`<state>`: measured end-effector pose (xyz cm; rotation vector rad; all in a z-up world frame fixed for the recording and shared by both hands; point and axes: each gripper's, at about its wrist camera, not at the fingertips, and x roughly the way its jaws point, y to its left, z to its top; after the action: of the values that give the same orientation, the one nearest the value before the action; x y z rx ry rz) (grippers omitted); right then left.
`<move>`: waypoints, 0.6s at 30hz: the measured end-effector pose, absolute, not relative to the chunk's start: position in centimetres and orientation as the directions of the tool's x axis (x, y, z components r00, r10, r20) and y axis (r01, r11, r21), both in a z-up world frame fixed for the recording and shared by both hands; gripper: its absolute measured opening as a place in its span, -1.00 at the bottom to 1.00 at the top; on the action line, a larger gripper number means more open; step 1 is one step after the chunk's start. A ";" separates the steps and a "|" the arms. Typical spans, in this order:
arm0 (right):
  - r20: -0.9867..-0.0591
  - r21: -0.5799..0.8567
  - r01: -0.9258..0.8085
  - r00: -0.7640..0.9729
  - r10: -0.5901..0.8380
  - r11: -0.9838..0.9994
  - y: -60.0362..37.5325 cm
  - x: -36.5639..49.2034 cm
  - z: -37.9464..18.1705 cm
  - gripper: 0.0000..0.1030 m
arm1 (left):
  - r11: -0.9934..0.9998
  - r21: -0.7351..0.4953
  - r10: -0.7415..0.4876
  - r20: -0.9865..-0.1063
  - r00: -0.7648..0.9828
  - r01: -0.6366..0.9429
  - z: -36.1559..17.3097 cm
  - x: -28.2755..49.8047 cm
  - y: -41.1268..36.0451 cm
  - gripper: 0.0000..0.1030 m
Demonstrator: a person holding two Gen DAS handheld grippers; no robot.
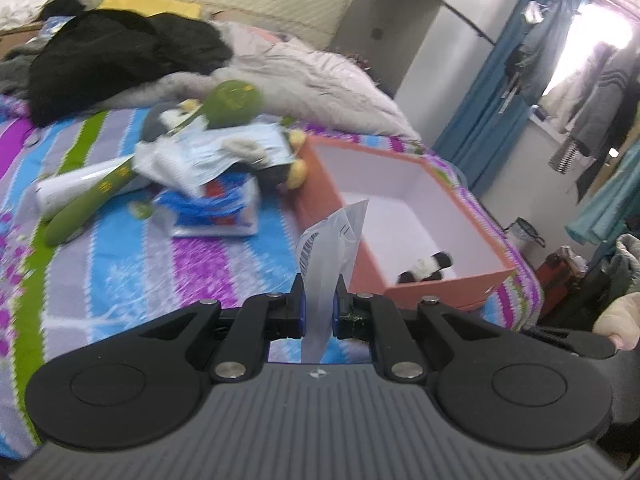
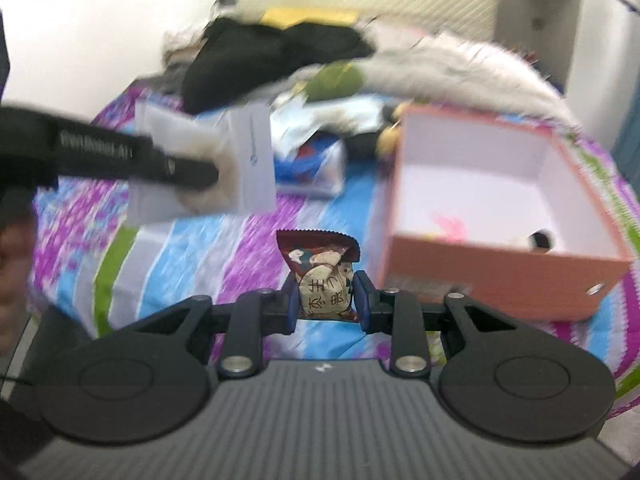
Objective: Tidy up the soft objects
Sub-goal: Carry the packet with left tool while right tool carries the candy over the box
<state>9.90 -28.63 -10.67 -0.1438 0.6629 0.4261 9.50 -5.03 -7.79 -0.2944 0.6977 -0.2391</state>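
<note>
My left gripper [image 1: 319,286] is shut on a clear plastic packet [image 1: 332,248] with a white label, held above the striped bedspread beside the orange box [image 1: 424,288]. The same packet [image 2: 224,164] and left gripper show blurred at left in the right wrist view. My right gripper [image 2: 325,292] is shut on a small red-brown snack packet [image 2: 324,276], held above the bed just left of the orange box [image 2: 500,276]. A small black-and-white plush [image 1: 426,268] lies inside the box. A green plush toy [image 1: 224,108] lies on a pile of packets at the back.
A blue-and-red packet [image 1: 218,208] and a white tube [image 1: 76,188] lie on the bed. Black clothing [image 1: 116,52] and a pale quilt [image 1: 312,76] lie near the headboard. Hanging clothes and a blue curtain [image 1: 492,96] stand to the right of the bed.
</note>
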 end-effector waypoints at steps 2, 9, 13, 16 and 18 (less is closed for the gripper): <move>-0.599 0.007 -0.387 0.737 0.314 0.922 -29.8 10.8 -9.7 -0.39 | 0.930 -0.337 -0.327 -0.577 0.748 0.147 -7.1 10.5 -6.1 -0.74; -0.571 0.082 -0.274 0.775 0.270 0.958 -33.9 15.7 -8.4 -0.39 | 0.920 -0.316 -0.377 -0.552 0.744 0.232 -5.2 15.5 -9.9 -0.74; -0.600 0.130 -0.213 0.761 0.248 0.968 -36.0 19.2 -8.7 -0.39 | 0.916 -0.306 -0.394 -0.570 0.721 0.259 -5.1 18.9 -12.4 -0.74; -0.636 0.130 -0.208 0.733 0.243 0.969 -37.1 21.3 -9.5 -0.39 | 0.910 -0.304 -0.413 -0.614 0.672 0.282 -6.0 21.8 -14.2 -0.74; -0.673 0.144 -0.187 0.702 0.234 0.972 -37.9 22.9 -10.5 -0.38 | 0.907 -0.305 -0.422 -0.652 0.630 0.291 -6.9 23.9 -15.2 -0.74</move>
<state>22.93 -37.86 -10.47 0.0663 0.7578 0.2345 23.95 -15.19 -6.90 -0.1768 0.7905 -0.4104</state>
